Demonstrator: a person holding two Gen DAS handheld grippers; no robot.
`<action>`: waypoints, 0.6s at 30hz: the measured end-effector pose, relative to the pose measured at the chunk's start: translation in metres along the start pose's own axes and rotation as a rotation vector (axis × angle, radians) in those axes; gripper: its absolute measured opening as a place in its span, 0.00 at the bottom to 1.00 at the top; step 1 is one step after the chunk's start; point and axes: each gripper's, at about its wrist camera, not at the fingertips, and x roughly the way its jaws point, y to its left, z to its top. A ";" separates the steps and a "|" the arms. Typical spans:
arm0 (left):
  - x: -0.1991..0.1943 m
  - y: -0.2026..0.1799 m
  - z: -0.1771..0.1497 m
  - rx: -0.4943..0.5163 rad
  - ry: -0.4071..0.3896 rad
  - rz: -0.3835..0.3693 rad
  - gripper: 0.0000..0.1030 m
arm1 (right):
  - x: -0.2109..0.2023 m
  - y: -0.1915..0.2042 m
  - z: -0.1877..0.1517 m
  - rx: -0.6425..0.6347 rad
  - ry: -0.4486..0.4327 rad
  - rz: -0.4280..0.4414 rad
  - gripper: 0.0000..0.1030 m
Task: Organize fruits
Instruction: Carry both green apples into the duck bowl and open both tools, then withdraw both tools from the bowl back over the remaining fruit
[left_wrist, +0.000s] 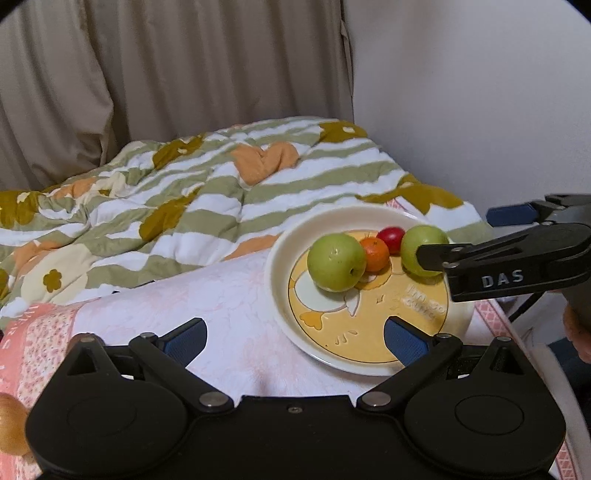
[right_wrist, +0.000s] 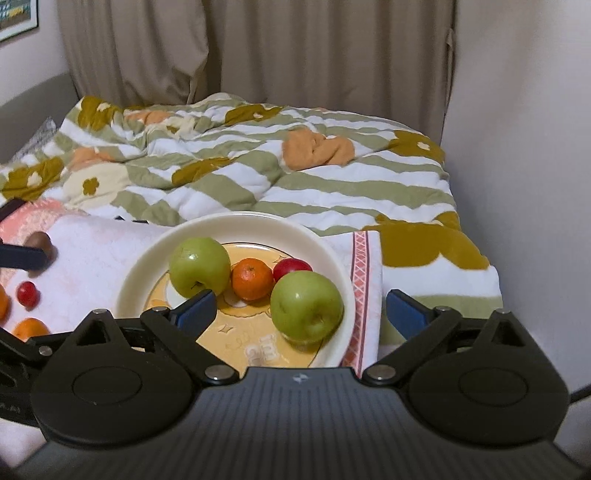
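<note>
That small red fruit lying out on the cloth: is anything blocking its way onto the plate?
Nothing visible blocks it. The small red fruit lies on bare cloth left of the plate, with only the low rim to clear. The plate's near left part is free; two green apples, an orange and a red fruit sit further in.

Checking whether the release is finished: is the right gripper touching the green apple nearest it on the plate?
Apart. In the right wrist view the right gripper stands wide open, with clear gaps between both blue pads and the green apple, which rests on the plate.
</note>
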 end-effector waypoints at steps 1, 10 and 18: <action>-0.006 0.000 -0.001 -0.004 -0.014 0.006 1.00 | -0.006 -0.001 0.001 0.007 0.000 -0.007 1.00; -0.051 -0.001 -0.008 -0.035 -0.083 0.021 1.00 | -0.061 0.003 -0.001 0.024 -0.016 -0.041 1.00; -0.101 0.002 -0.021 -0.078 -0.135 0.046 1.00 | -0.109 0.015 -0.006 0.039 -0.031 -0.026 1.00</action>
